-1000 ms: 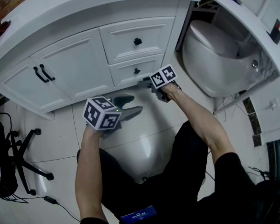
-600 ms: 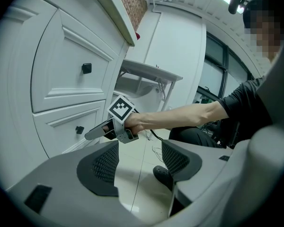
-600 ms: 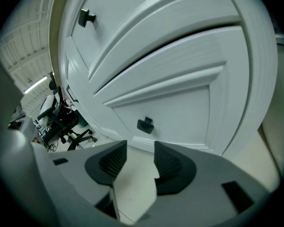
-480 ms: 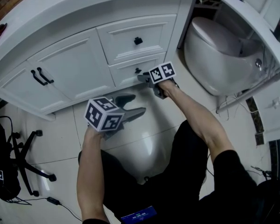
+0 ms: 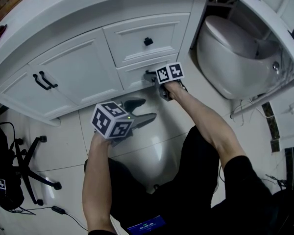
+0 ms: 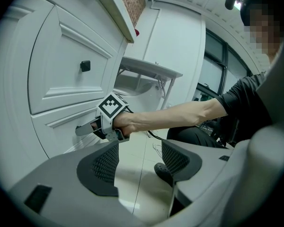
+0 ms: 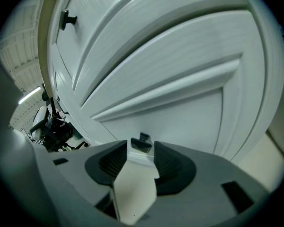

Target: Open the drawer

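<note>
The white vanity has two drawers. The upper drawer (image 5: 137,38) carries a black knob (image 5: 148,41). Below it, the lower drawer (image 5: 132,75) is closed. My right gripper (image 5: 149,76) is right up against its front. In the right gripper view its small black knob (image 7: 143,141) sits between the tips of my right gripper (image 7: 141,148), whose jaws stand a little apart on either side. My left gripper (image 5: 145,110) hangs open above the floor, short of the cabinet and holding nothing; the left gripper view shows the same gripper (image 6: 139,155) with tile between its pads.
Left of the drawers, cabinet doors bear two black bar handles (image 5: 43,81). A white toilet (image 5: 230,53) stands at the right, beside the vanity's side. An office chair base (image 5: 29,165) and cables lie at the lower left. The person's legs fill the floor below.
My right gripper has moved forward, up to the lower drawer's knob. The left gripper has drifted slightly right and stays open.
</note>
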The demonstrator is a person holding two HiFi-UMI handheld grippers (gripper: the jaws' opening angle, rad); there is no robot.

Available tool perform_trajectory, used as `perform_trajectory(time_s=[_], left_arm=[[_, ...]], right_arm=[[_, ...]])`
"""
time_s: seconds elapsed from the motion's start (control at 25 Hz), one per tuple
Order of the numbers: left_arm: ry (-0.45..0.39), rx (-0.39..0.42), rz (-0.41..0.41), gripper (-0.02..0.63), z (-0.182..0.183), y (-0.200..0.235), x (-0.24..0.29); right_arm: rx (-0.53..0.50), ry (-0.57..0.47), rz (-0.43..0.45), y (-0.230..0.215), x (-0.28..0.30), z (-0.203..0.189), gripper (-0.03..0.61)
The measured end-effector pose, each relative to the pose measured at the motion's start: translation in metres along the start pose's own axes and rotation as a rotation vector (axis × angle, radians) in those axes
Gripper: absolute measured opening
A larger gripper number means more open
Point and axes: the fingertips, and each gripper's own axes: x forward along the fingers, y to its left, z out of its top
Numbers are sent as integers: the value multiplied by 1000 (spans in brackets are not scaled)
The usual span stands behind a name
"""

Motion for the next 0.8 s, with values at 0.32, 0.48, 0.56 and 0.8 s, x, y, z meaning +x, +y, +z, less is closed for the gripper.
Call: perform_trajectory(time_s=[0.32,0.48,0.56,0.8], left_arm=[[17,7,-6,287,-1,1,5],[18,8,-6,287,-1,1,5],[20,9,-8,287,-1,0,5],[23,12,-8,287,-2,-1,4]], right_arm=[[52,-28,1,-2,4,5,185],[97,-34,-11,-2,5,6,175],[113,-36,-10,-2,5,6,161],[123,-28,-13,-2,5,6,158]])
